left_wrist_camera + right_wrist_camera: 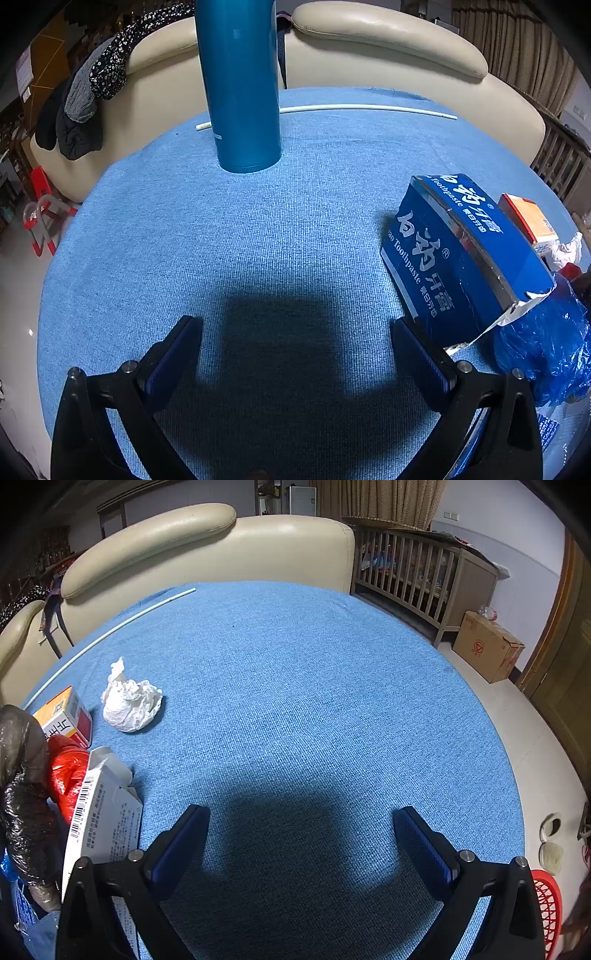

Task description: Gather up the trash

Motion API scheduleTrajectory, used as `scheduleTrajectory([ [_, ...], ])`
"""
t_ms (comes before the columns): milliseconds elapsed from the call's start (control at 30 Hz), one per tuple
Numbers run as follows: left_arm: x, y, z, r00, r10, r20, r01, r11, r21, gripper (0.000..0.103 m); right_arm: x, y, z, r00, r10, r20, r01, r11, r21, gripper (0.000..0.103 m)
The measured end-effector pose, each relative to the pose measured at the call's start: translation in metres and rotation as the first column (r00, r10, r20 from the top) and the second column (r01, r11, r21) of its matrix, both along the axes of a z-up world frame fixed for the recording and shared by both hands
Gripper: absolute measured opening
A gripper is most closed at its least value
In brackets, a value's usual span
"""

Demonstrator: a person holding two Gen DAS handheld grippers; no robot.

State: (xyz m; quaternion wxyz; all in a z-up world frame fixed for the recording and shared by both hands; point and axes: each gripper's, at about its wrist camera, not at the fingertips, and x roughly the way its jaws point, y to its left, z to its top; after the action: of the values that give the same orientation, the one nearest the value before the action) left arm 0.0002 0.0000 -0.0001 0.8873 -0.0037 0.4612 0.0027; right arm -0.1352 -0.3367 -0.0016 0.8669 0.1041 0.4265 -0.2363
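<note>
On the table: both grippers hang over ribbed blue cloth [314, 709], tipped downward, each casting a dark shadow beneath.
Left gripper [295, 339]: fingers [177, 350] spread wide, nothing between them; blue ridged pads on black arms.
Right gripper [301, 830]: fingers [184, 838] spread wide, nothing between them.
Left view only: blue toothpaste box [461, 258], torn open at its near end, lies just right of the left gripper; crumpled blue plastic bag [546, 347] touches the box's torn end; a tall teal flask [240, 85] stands upright well beyond the gripper.
Right view only: white printed carton [103, 812] with a barcode lies just left of the right gripper; red plastic [66, 771] and a glossy dark bag [22, 794] sit against it; crumpled white tissue [131, 705] lies farther off, apart from the pile.
Both views: small orange-and-red box [64, 716] beyond the pile; thin white rod [369, 108] along the table's far edge; cream leather sofa [221, 550] behind.
</note>
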Motion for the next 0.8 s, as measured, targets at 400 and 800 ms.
scheduleTrajectory([
  [400,-0.004,0.003,0.003,1.000,0.000,0.014,0.000,1.000,0.011,0.103,-0.001,-0.002,0.005,1.000,0.011,-0.028,-0.010,0.999,0.032,0.103],
  [800,-0.062,0.009,0.063,0.988,-0.036,0.148,0.040,0.999,-0.023,0.103,-0.075,0.011,0.093,0.981,0.087,0.174,-0.094,0.995,0.027,0.103],
])
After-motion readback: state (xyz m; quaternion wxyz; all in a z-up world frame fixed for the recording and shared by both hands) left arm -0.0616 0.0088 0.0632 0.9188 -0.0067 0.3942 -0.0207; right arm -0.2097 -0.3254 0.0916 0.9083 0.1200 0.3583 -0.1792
